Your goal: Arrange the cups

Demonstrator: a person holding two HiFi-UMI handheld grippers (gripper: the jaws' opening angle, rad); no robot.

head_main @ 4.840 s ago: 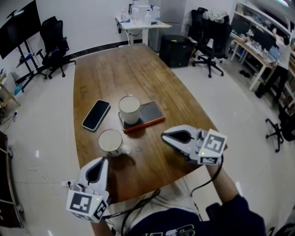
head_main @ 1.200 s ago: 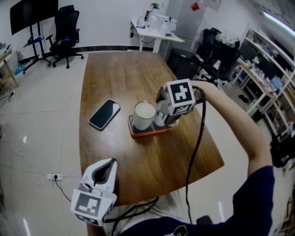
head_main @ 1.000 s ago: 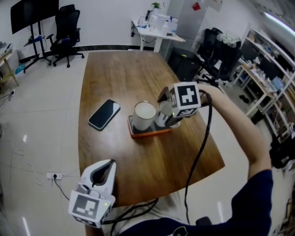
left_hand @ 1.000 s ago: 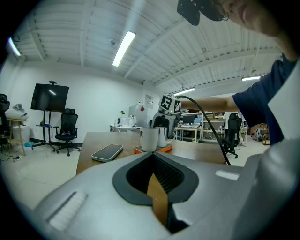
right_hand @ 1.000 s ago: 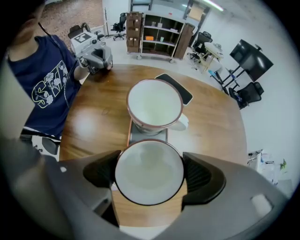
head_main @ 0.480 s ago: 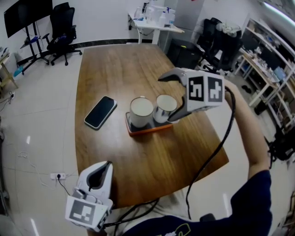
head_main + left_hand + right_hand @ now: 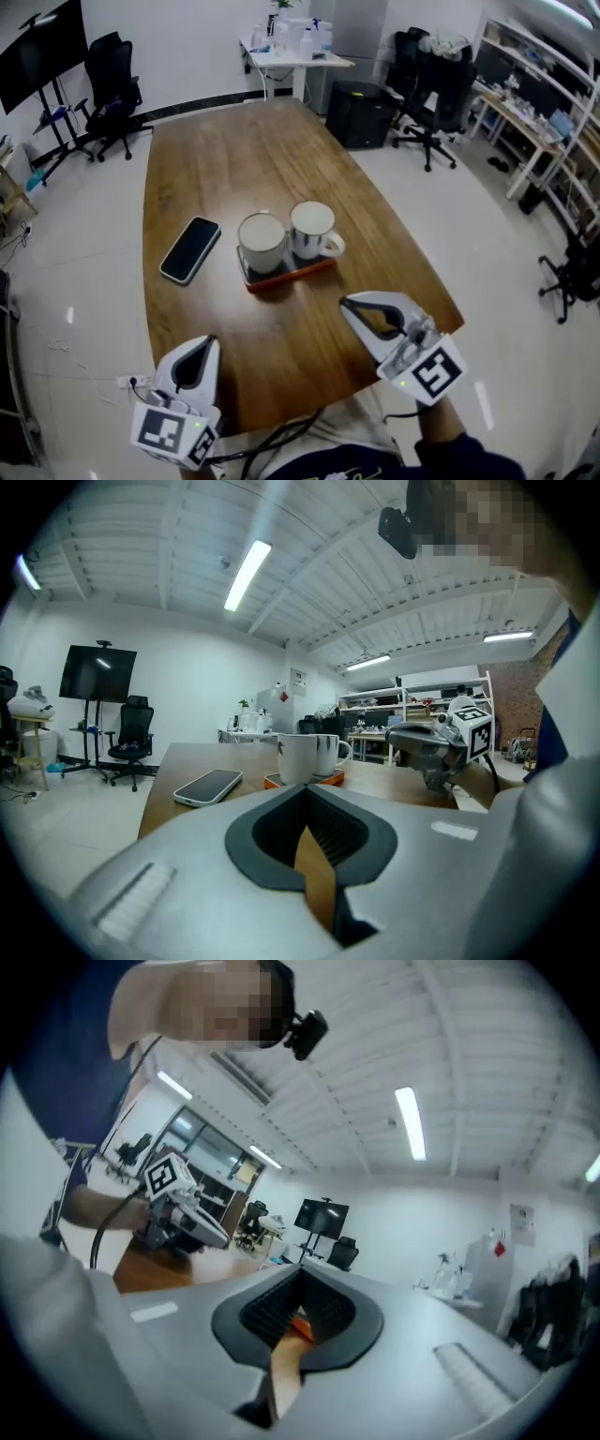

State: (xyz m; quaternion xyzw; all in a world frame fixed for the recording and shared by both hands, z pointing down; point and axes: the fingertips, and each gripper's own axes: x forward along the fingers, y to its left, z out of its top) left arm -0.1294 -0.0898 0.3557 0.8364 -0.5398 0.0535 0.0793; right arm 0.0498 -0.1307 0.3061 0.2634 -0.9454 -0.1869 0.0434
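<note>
Two white cups (image 7: pixel 262 241) (image 7: pixel 312 230) stand side by side on an orange tray (image 7: pixel 286 270) in the middle of the wooden table (image 7: pixel 244 150). The right cup's handle points right. My right gripper (image 7: pixel 347 304) hovers over the table's near edge, apart from the cups, its jaws closing to shut with nothing between them. My left gripper (image 7: pixel 208 343) is shut and empty at the near left edge. In the left gripper view both cups (image 7: pixel 298 758) stand straight ahead, with the right gripper (image 7: pixel 412 735) to their right. The right gripper view shows the left gripper (image 7: pixel 217 1235) across the table.
A black phone (image 7: pixel 190 249) lies left of the tray, also seen in the left gripper view as a phone (image 7: pixel 208 786). Office chairs (image 7: pixel 112 94), a desk (image 7: pixel 286 56) and shelves (image 7: pixel 534 103) stand around the table on the white floor.
The right gripper set the second cup on the tray beside the first, opened, drew back to the near table edge and closed. The left gripper stayed put.
</note>
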